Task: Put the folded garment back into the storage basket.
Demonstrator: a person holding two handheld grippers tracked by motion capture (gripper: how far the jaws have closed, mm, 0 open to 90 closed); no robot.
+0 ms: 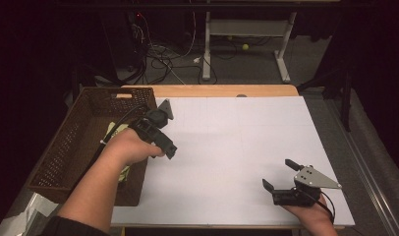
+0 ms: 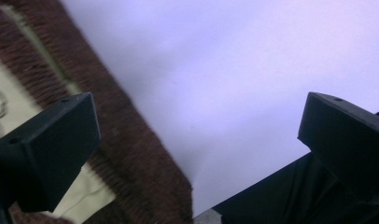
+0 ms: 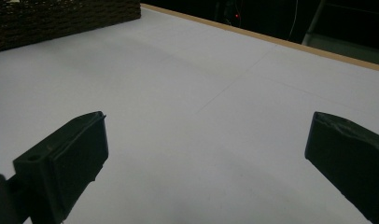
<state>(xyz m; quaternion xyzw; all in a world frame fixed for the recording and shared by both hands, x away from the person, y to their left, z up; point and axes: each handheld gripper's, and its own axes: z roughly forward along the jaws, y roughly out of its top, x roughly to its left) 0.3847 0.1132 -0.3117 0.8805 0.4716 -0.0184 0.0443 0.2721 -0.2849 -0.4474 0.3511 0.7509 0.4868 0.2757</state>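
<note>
- The basket (image 1: 92, 142), brown wicker with a rectangular rim, sits along the table's (image 1: 227, 147) left edge; a pale yellowish item (image 1: 114, 130) lies inside, too hidden to identify.
- The left gripper (image 1: 160, 135) hovers just beside the basket's right wall, near the table's far-left corner; in the left gripper view its jaws stand wide apart, holding nothing, one over the wicker rim, one over the white top.
- The table's middle is smooth, matte white, with open room; a wooden strip lines the far edge.
- The right gripper (image 1: 281, 174) rests near the near-right corner, jaws apart and empty.
</note>
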